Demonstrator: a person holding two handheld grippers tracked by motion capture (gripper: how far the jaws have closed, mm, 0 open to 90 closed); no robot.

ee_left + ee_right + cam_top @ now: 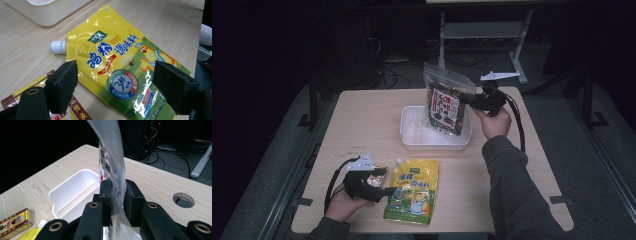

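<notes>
We saw the right gripper [468,100] at the far right of the table [362,120], its jaws pinching the side edge of a clear zip bag [445,102] that held a dark printed packet. The bag hung upright and slightly tilted over the white tray [412,136], with its lower end down inside the tray's right half; we could not tell whether it touched the tray floor. In the right gripper view the clear film of the bag [113,165] rose straight up between the two black pads of the right gripper [117,195], which were pressed against it from both sides, and the tray [65,192] lay just beyond and to the left. The right hand [494,122] gripped the tool from below. At the near left, the left gripper [388,184] rested low over the table, and its jaws stood spread apart with nothing between the pads. In the left gripper view those jaws of the left gripper [117,87] framed a yellow spouted pouch [117,62] lying flat on the table, its white cap [58,47] pointing left. A small red and yellow box [377,177] lay just left of the pouch [413,189], beside the left gripper's jaws.
</notes>
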